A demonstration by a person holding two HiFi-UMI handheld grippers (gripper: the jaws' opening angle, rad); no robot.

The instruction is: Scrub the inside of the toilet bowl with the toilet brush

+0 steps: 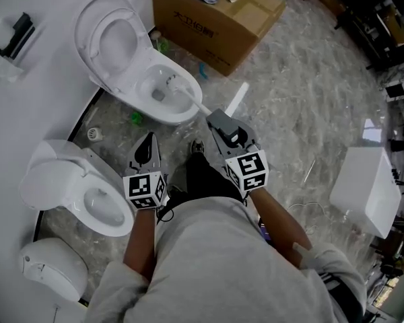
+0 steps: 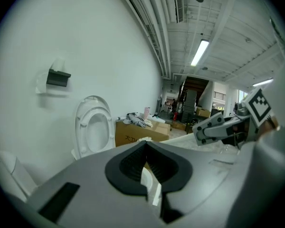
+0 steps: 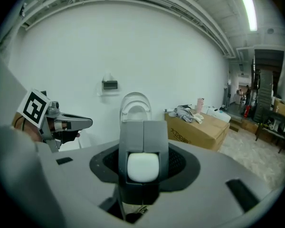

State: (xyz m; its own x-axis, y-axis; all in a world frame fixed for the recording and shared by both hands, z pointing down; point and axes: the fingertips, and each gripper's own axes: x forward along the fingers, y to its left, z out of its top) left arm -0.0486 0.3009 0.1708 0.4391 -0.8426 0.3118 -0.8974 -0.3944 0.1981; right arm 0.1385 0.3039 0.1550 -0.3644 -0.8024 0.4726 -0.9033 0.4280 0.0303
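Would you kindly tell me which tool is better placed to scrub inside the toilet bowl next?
The right tool: it clamps the toilet brush handle, whose head sits inside the toilet bowl. The left tool is shut, empty, short of the bowl.

- I see a big workshop hall, not a home bathroom.
- Past my right fingers [image 3: 131, 137], a toilet [image 3: 135, 107] stands beside a cardboard box [image 3: 199, 127].
- High above my left fingers [image 2: 128, 167], bare pipes [image 2: 149, 32] and a long light [image 2: 199, 52] cross the ceiling.
- Left of those fingers sits another toilet [image 1: 87, 194] on a stone floor [image 1: 303, 106].
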